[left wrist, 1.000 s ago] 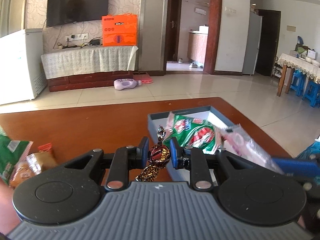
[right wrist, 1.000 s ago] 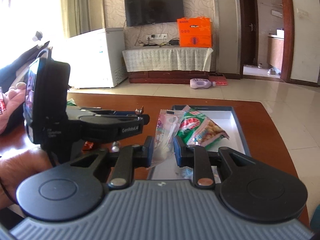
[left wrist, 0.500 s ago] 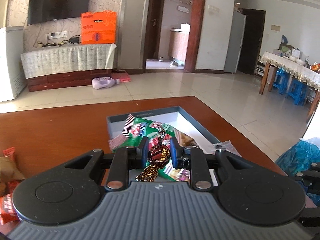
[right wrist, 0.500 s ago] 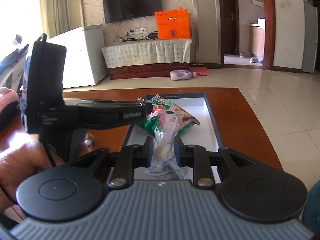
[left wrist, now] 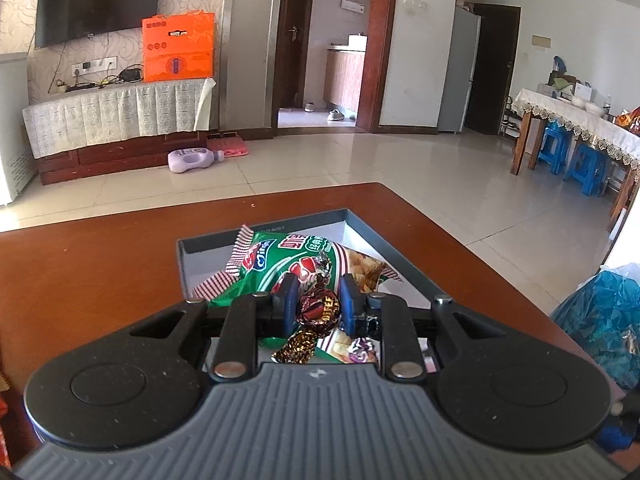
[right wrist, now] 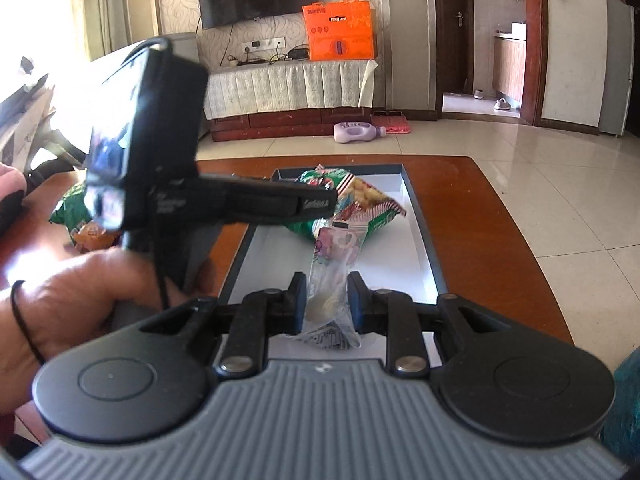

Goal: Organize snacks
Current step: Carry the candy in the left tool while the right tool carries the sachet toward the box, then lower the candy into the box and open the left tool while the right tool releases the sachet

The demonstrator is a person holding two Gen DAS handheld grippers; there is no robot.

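My left gripper is shut on a brown foil-wrapped toffee candy and holds it above the grey-rimmed white tray. A green snack bag lies in the tray under it, with a small purple candy beside it. My right gripper is shut on a clear pink-printed snack packet over the near end of the tray. The left gripper's body reaches across the green bag in the right wrist view.
The tray sits on a brown wooden table. Another green snack bag and an orange packet lie on the table to the left. A blue plastic bag sits at the right table edge. A hand holds the left gripper.
Both grippers have moved further over the tray with their snacks still held. The left gripper's jaws now stand slightly wider around the candy.
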